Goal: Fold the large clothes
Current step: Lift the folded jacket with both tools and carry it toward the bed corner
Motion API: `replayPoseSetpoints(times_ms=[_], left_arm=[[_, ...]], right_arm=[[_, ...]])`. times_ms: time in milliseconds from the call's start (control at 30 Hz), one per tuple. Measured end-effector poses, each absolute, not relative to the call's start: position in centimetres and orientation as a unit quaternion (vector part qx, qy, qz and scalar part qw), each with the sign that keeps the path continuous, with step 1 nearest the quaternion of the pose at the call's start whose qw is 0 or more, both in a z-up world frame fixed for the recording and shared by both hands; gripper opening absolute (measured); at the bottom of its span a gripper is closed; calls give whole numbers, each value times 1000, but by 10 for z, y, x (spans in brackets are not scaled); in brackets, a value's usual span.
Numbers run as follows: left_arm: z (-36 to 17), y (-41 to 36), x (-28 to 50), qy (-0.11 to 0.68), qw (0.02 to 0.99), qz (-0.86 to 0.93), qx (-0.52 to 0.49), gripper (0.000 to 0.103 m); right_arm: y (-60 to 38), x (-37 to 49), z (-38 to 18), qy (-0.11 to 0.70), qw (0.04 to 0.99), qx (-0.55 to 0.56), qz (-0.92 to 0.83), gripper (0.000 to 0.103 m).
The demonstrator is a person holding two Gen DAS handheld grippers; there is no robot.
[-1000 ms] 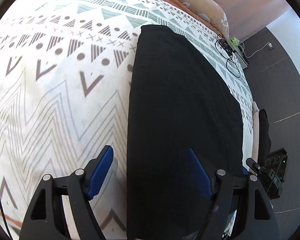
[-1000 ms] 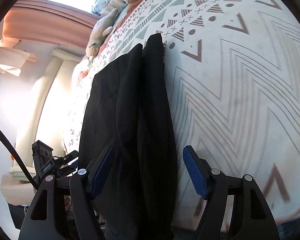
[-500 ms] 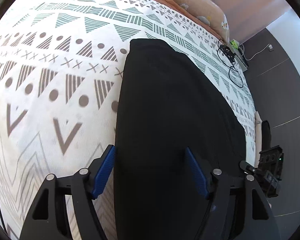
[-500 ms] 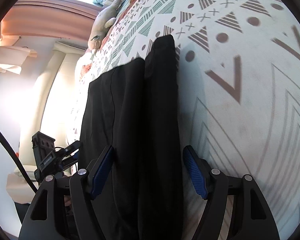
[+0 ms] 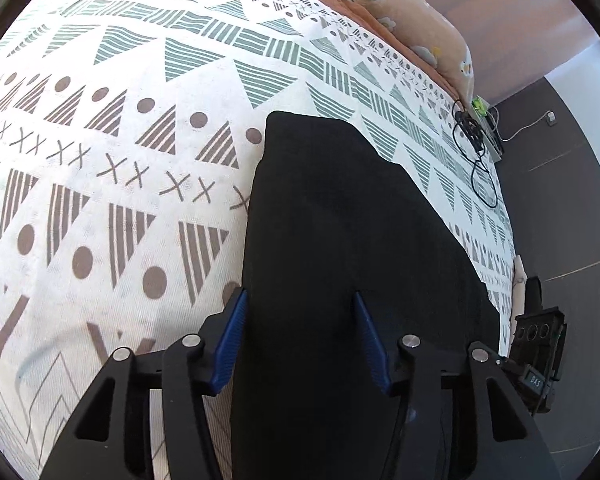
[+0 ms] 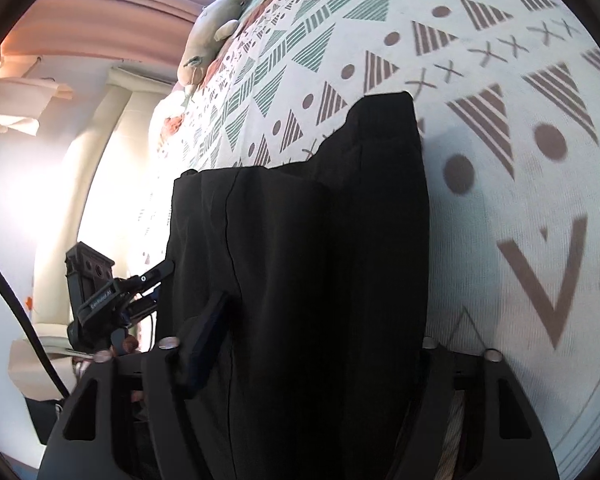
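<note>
A black garment (image 5: 340, 220) lies folded lengthwise on the patterned bedspread (image 5: 120, 160). My left gripper (image 5: 299, 294) straddles its near part with the jaws closing. The left blue pad (image 5: 232, 340) sits at the garment's left edge and the right pad (image 5: 370, 340) rests over the cloth, which stays flat between them. In the right wrist view the garment (image 6: 320, 220) shows two overlapping layers. My right gripper (image 6: 304, 300) is also closing. Its left pad (image 6: 204, 340) lies on the cloth, while the cloth hides its right finger.
A peach pillow (image 5: 420, 28) and black cables (image 5: 476, 148) lie near the bed's far right edge, with dark floor (image 5: 560, 220) beyond. A plush toy (image 6: 212, 40) lies at the bed's far left. A black hand-held device (image 6: 100, 292) sits beside the garment's left edge.
Both grippers have moved forward along the garment, so its far end now looks closer. Both pairs of jaws have narrowed. The cloth now covers the right gripper's right finger.
</note>
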State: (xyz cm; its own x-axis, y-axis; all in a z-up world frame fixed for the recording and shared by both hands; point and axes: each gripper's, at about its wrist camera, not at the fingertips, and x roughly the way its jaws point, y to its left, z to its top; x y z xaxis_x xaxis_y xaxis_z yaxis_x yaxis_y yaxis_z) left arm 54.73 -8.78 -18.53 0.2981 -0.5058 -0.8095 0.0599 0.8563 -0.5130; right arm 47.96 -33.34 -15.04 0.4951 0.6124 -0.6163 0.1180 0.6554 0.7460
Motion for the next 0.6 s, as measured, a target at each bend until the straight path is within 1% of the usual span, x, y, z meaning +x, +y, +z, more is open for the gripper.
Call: replayPoseSetpoints(times_ms=[67,100,200,233,300,333,400,500,600], left_arm=[[-187,-90,548,568,780,-179,-193,54],[-188,-92,547,571,779,-181,-187,54],[-188,-96,548,579,777,-183,-167,54],[-187,-97,548,581,776,-183,-162,53],[-183,-99,547,580,779,-181,-153,44],[-180,-100,545,577,783,-180,-148,41],[-170,-102,539,565,792,-181,-141,32],[-152,-102,529,544,805,-187,-144,25],[-133,-98,515,521,820,-191,-144,24]], right_arm=[[-332,479,-151,474,776,383,164,35],[-331,479,-153,472,776,385,164,30],[-333,471,-150,459,780,390,167,22],[-333,468,-148,455,782,391,170,21],[-331,464,-141,448,787,387,175,17],[-329,461,-136,445,790,383,178,16],[-326,459,-128,439,796,375,183,14],[-318,451,-111,429,807,360,187,14],[-311,438,-93,413,819,348,197,14]])
